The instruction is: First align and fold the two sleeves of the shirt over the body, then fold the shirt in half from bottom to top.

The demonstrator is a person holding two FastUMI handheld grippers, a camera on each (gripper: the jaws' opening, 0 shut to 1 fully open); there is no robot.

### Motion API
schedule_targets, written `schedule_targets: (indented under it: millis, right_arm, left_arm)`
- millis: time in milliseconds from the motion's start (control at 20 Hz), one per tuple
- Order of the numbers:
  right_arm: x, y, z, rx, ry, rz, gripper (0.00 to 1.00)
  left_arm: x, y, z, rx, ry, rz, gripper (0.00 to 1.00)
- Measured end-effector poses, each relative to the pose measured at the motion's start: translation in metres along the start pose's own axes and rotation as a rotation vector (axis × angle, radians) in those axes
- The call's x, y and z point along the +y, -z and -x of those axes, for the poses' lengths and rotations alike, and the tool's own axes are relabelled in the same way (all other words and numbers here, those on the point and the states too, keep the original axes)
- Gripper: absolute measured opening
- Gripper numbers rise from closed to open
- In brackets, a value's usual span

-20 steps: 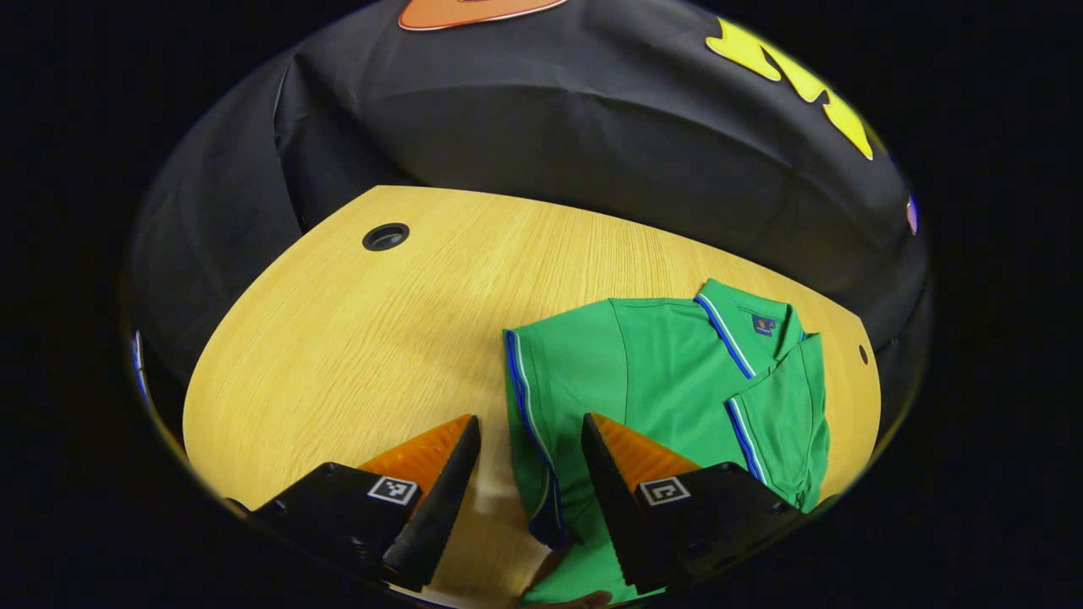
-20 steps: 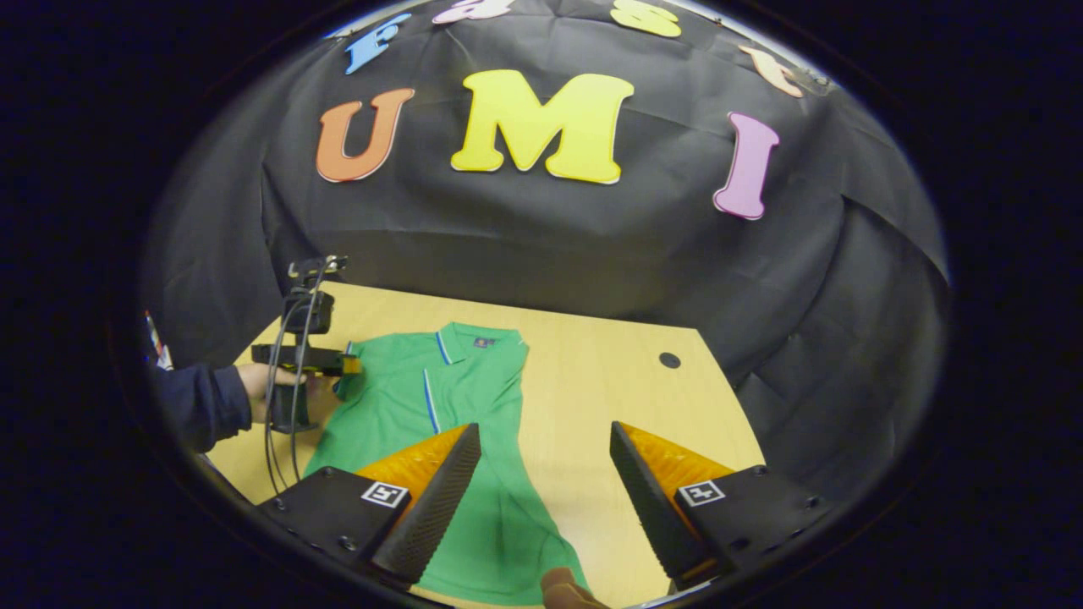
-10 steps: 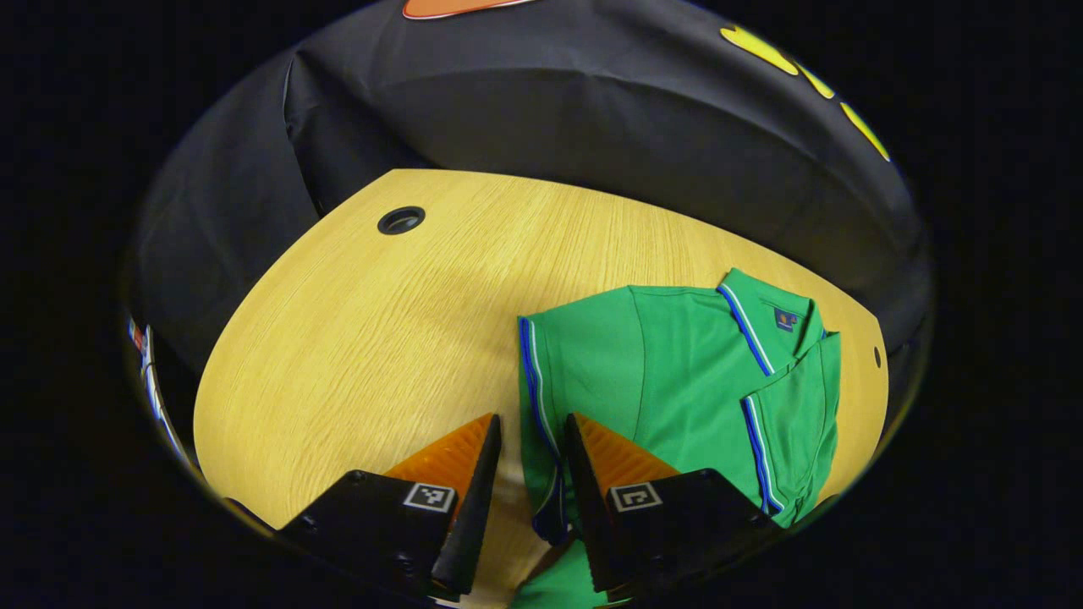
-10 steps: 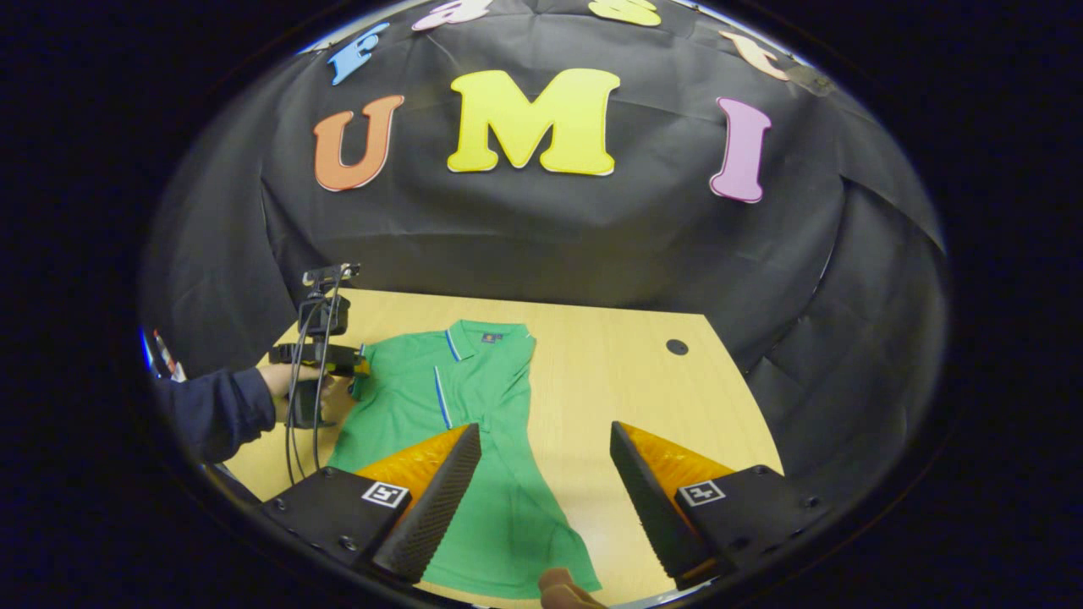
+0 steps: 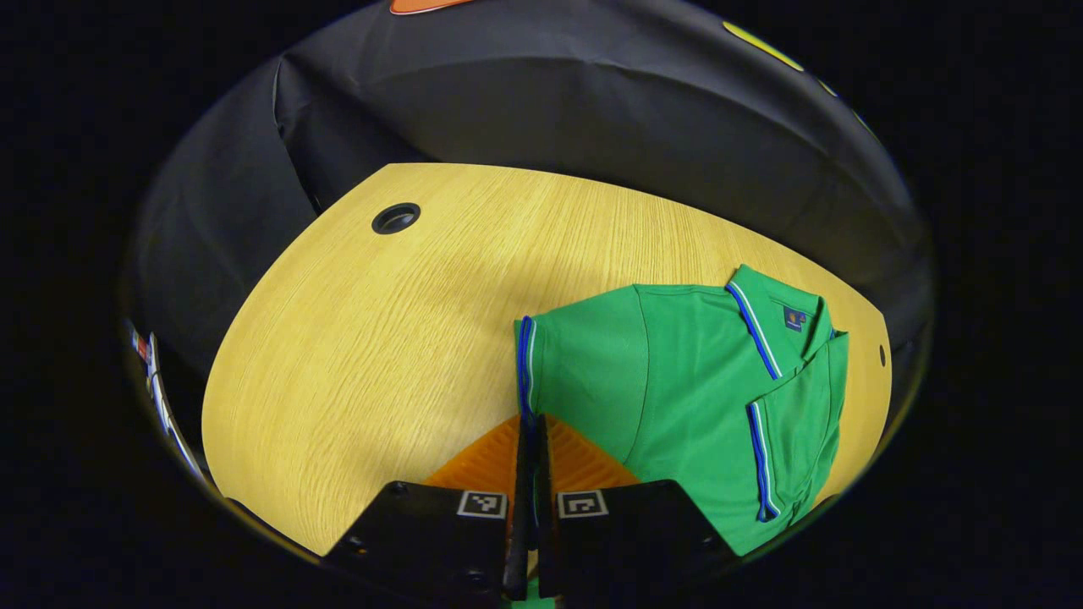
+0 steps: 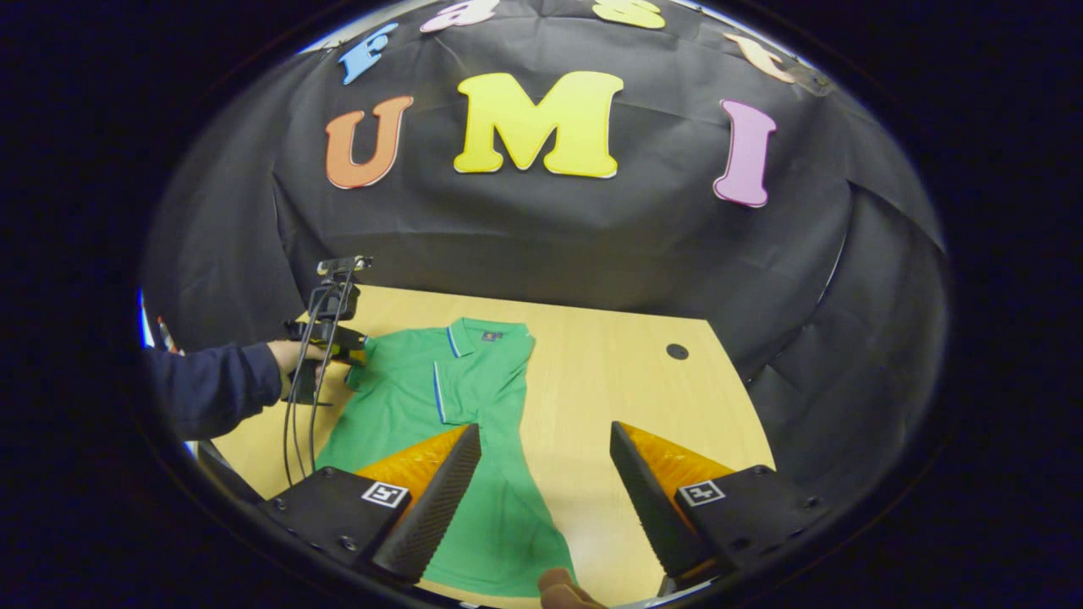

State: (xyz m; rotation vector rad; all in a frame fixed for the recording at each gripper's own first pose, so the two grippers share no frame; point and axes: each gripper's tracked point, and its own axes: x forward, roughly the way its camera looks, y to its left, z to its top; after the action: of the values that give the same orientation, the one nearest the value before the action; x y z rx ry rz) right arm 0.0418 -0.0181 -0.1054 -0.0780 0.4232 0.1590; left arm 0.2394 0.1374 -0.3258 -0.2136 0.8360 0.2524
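One wooden table (image 6: 592, 381) carries a green polo shirt (image 6: 440, 423), laid flat with its collar toward the black cloth wall (image 6: 550, 245) and its hem toward the near edge, so its long axis runs from front to back. In the right gripper view one sleeve is already folded across the chest, its blue-and-white trim lying as a line down the front. The other sleeve (image 5: 584, 372) still sticks out to the side, and its striped cuff sits right at the left gripper (image 5: 531, 440). That claw's fingers are pressed nearly together on the cuff edge, with the blue trim running down between them. In the right gripper view the same gripper (image 6: 326, 342) shows at the shirt's shoulder, held by a hand (image 6: 292, 355) in a dark sleeve (image 6: 211, 393). The right gripper (image 6: 546, 461) hangs over the shirt's lower part and the bare table beside it, jaws wide apart and holding nothing. A round cable hole (image 5: 396, 218) lies well apart from the shirt.
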Motion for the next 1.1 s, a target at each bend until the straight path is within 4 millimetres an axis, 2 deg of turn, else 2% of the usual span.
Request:
schedule_targets:
  millis: [150, 450, 700, 950, 1100]
  right_arm:
    - [-0.005, -0.001, -0.001, 0.002, -0.013, -0.005, 0.99]
    - [-0.007, -0.002, -0.008, 0.008, -0.044, -0.011, 0.99]
    - [-0.006, 0.000, -0.014, 0.014, -0.071, 0.013, 0.99]
    - [-0.012, 0.001, -0.018, 0.017, -0.076, 0.017, 0.99]
    - [-0.022, 0.005, -0.022, 0.025, -0.065, 0.009, 0.98]
  left_arm:
    - [0.001, -0.001, 0.001, 0.009, -0.017, -0.011, 0.05]
    - [-0.020, -0.015, 0.020, -0.041, -0.011, -0.041, 0.03]
    - [-0.076, -0.030, 0.038, -0.087, 0.044, -0.155, 0.03]
    - [-0.144, -0.028, 0.037, -0.066, 0.108, -0.235, 0.03]
    - [-0.177, -0.030, 0.034, -0.053, 0.133, -0.269, 0.03]
